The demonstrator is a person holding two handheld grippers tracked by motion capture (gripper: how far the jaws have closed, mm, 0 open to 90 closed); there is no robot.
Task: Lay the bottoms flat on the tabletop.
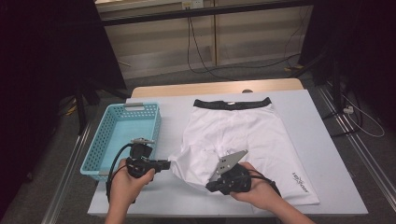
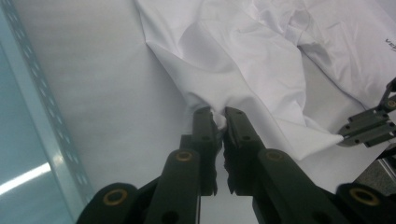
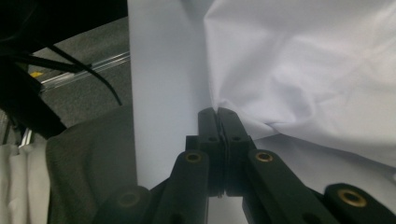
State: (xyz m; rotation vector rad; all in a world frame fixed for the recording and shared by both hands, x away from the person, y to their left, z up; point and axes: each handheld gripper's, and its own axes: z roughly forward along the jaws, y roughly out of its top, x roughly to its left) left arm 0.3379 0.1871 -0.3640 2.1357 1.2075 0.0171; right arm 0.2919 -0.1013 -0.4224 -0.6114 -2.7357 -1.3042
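White shorts with a black waistband lie on the light-covered table, the waistband at the far side. Their near left leg is bunched and pulled up off the cloth. My left gripper, held at the left of that leg, is shut on a fold of its fabric; in the left gripper view the jaws pinch the white cloth. My right gripper, near the front edge, is shut on the hem. Its jaws meet on the fabric's edge. It also appears at the right, pinching a corner.
A light blue perforated basket stands at the table's left, just beyond my left hand. The table's front edge runs close under both hands. Cables trail over the floor behind the table. Grey cloth of the person's lap lies below the edge.
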